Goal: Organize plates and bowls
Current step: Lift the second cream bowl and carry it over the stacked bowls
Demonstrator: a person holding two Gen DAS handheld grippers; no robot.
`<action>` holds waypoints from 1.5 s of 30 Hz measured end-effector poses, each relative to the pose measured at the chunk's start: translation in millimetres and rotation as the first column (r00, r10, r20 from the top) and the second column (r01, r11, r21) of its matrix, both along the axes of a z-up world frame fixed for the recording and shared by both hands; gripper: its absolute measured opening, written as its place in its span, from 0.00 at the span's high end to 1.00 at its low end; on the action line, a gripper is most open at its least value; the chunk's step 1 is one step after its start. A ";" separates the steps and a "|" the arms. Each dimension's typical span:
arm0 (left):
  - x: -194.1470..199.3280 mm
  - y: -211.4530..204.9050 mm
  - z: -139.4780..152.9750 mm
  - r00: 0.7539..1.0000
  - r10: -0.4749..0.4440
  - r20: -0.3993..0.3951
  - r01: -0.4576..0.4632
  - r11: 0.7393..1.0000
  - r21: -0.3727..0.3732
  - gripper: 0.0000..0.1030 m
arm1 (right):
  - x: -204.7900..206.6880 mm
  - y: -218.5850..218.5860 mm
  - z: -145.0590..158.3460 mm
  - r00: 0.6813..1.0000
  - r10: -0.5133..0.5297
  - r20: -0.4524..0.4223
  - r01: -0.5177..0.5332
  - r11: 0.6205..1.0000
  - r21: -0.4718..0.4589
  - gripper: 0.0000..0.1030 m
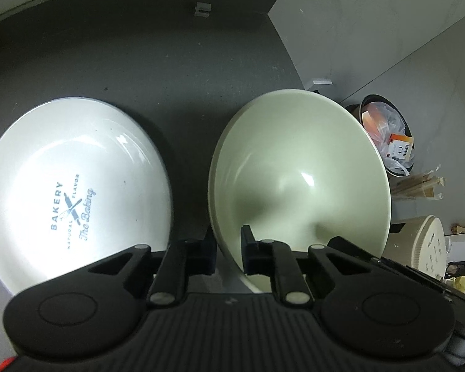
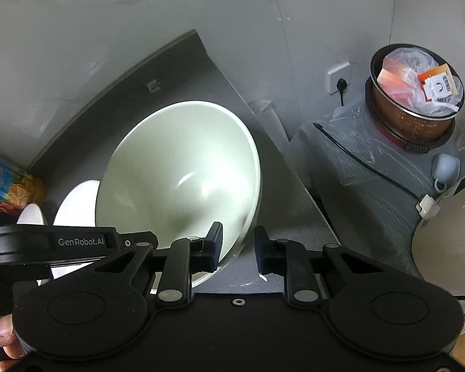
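Observation:
A pale green bowl [image 1: 294, 170] [image 2: 176, 170] stands on the dark table [image 1: 139, 62] near its right edge. A white plate [image 1: 71, 186] printed "BAKERY" lies to its left; in the right wrist view the plate [image 2: 77, 204] shows behind the bowl. My left gripper [image 1: 229, 245] is shut on the bowl's near left rim, one finger outside and one inside. My right gripper [image 2: 238, 245] is shut on the bowl's right rim, its left finger [image 2: 214, 245] inside and its right finger [image 2: 263, 248] outside. The left gripper's housing [image 2: 52, 241] shows at the bowl's far side.
Beyond the table's right edge stand a cooker pot [image 1: 384, 136] [image 2: 415, 93] stuffed with plastic bags, a cream round appliance [image 1: 431, 248] and a small blue cup [image 2: 445, 167]. A wall socket [image 2: 338, 77] has a cord plugged in. A snack pack [image 2: 6, 179] sits at the table's left. A hand [image 2: 0, 331] shows at bottom left.

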State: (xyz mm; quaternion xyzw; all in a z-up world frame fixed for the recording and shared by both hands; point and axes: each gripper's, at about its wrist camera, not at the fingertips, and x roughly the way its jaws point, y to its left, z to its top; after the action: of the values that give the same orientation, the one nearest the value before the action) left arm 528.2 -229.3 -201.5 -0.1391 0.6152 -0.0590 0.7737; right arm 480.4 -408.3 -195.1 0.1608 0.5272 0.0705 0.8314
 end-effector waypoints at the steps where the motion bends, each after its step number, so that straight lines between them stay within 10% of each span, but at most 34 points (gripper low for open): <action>1: -1.7 1.1 1.9 1.000 0.000 0.005 0.000 1.000 0.000 0.87 | -2.0 0.5 3.3 1.000 0.002 0.009 -0.002 1.000 0.001 0.79; 45: -121.4 70.8 108.1 0.970 0.149 0.191 -0.150 0.989 -0.007 0.86 | -89.0 43.1 93.5 0.967 0.137 0.213 -0.166 0.978 0.123 0.79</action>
State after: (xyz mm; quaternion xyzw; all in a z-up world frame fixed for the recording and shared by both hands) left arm 406.8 -158.5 -93.4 -0.1757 0.5263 -0.0114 0.8319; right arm 391.5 -365.3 -101.6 0.1700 0.4440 0.1867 0.8597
